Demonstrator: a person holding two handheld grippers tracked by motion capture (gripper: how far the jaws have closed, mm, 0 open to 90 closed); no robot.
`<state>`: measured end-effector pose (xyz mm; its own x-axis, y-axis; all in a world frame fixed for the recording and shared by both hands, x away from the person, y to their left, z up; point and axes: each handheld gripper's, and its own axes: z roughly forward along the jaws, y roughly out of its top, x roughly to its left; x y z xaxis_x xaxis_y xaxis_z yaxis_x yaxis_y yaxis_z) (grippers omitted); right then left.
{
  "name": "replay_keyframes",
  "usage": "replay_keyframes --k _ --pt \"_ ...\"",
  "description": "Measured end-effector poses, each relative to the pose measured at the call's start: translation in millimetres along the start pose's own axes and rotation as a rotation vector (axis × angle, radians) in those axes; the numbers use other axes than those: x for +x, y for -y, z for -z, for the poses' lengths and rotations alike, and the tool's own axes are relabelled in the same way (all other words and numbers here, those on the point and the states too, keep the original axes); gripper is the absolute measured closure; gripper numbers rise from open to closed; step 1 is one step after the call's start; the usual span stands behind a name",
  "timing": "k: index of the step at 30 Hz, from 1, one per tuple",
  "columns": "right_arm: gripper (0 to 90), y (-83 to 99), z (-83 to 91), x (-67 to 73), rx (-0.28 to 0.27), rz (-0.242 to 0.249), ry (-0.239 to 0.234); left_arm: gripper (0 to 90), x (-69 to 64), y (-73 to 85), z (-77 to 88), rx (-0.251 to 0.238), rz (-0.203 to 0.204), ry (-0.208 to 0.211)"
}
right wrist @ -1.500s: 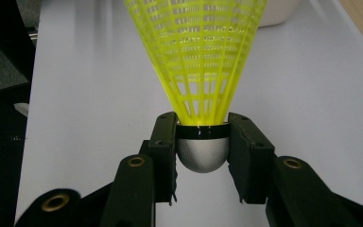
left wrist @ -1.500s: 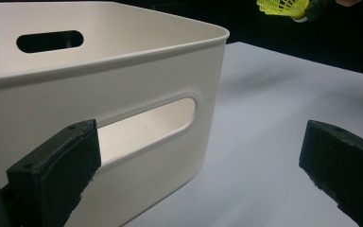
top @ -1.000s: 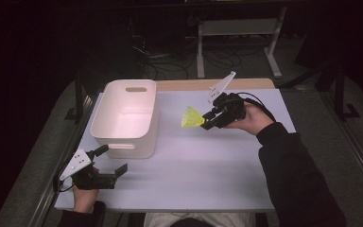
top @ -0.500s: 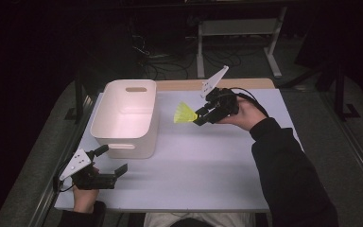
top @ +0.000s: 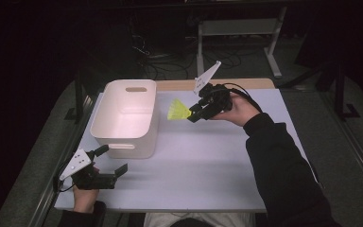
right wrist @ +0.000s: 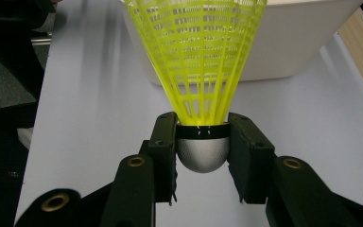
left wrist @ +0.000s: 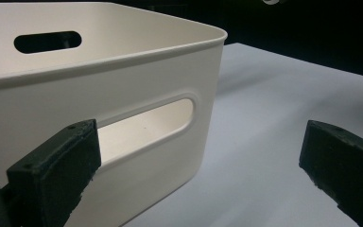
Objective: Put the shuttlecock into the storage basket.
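High view, right tool (top: 192, 113) raised, gripping shuttlecock (top: 178, 110)

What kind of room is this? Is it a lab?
Probably a lab or workshop set up for recording. A white-topped table stands in a dark room, tangled cables lie on the floor behind it, and a metal stand sits at the back.
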<state>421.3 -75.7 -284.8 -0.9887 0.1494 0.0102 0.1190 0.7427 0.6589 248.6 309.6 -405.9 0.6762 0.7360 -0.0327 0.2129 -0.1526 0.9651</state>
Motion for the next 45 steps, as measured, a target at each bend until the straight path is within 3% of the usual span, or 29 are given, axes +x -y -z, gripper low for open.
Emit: replay_keyframes --k 12,32,45 --pt "63.4 -16.0 -13.1 -3.0 0.000 0.012 -0.017 0.0 0.4 0.0 -0.1 0.002 0.001 0.002" --pt "63.4 -46.7 -12.7 -8.8 -0.001 0.020 -0.003 0.0 0.3 -0.1 -0.1 -0.001 0.003 0.006" --pt "63.3 -65.8 -23.7 -6.9 0.001 0.045 -0.013 0.0 0.3 0.0 0.0 -0.001 0.003 0.007"
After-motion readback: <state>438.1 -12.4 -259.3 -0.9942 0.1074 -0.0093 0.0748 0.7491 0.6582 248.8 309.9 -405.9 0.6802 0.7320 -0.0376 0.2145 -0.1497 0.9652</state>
